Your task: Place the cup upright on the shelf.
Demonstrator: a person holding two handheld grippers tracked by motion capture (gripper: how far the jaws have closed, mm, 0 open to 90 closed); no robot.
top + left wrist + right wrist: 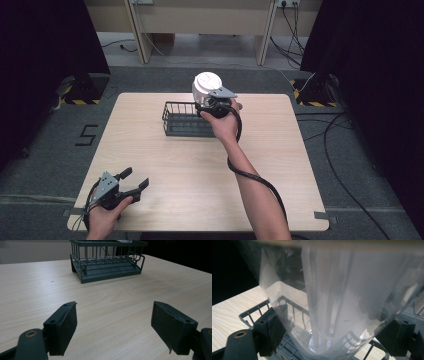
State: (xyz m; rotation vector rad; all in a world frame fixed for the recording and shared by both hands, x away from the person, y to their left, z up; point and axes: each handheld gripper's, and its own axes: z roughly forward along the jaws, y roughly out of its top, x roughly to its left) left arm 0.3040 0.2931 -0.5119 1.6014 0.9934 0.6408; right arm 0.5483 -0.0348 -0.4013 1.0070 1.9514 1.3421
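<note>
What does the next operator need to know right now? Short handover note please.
Right tongs: shut on the clear container with white lid, held above the right end of the wire basket.
Left tongs: open, holding nothing, low over the near left corner of the table.
Done: container picked up and brought to the basket.
Left, probably: lower it into the basket and release. The right gripper view shows its base just above the basket's wires; contact cannot be told.
</note>
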